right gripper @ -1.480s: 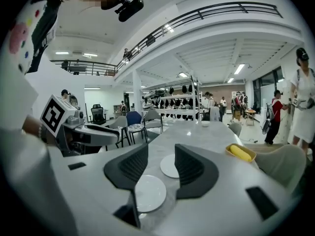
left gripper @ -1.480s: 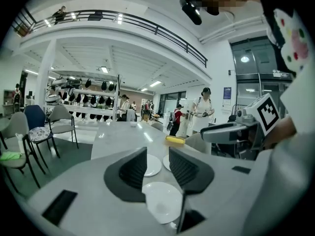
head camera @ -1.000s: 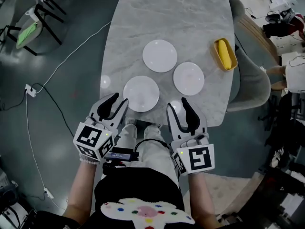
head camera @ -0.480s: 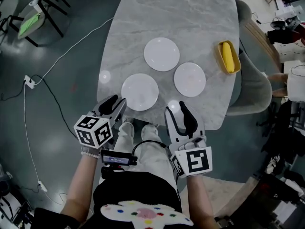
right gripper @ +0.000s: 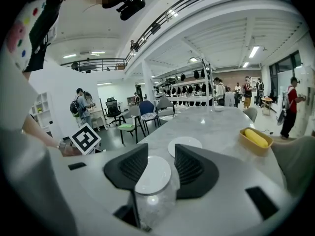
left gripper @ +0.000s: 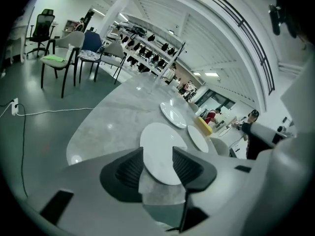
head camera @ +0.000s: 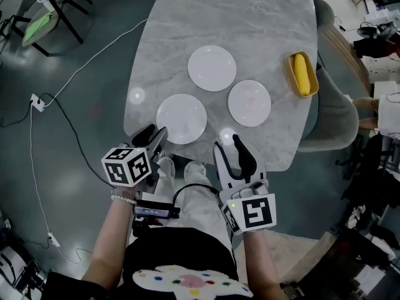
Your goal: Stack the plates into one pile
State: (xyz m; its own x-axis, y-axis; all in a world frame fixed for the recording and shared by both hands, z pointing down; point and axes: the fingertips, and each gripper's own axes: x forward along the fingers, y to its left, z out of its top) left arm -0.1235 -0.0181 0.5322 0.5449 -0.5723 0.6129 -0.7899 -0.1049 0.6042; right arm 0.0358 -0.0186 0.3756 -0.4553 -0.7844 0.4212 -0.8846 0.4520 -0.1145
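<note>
Presently, head view, table (head camera: 225,17): grey marble top, ahead of both tools.
Head view, left gripper (head camera: 153,131): at the near table edge, jaws apart.
Head view, near plate (head camera: 181,119): flat on the table, just ahead of the left gripper's tips and slightly to their right.
Head view, right gripper (head camera: 230,145): over the near table edge, jaws apart, gripping nothing.
Head view, right plate (head camera: 249,103): ahead of the right gripper, slightly to its right.
Head view, far plate (head camera: 212,68): beyond the other two, well ahead of both tools. The three plates lie apart, none stacked.
Head view, yellow tray (head camera: 302,74): well ahead and to the right of the right gripper.
Left gripper view, jaws: apart and opening, pads pressing on nothing.
Left gripper view, near plate (left gripper: 160,151): seen through the gap, just ahead of the tips.
Left gripper view, far plate (left gripper: 173,114) and right plate (left gripper: 198,138): farther ahead, right of the jaw line.
Right gripper view, jaws: apart, pads bare.
Right gripper view, near plate (right gripper: 153,173): seen through the gap, ahead.
Right gripper view, far plate (right gripper: 184,145): farther ahead, partly behind the right-hand jaw.
Right gripper view, yellow tray (right gripper: 256,139): ahead, far right.
Right gripper view, marker cube (right gripper: 86,138): the left gripper's, off to the left.
</note>
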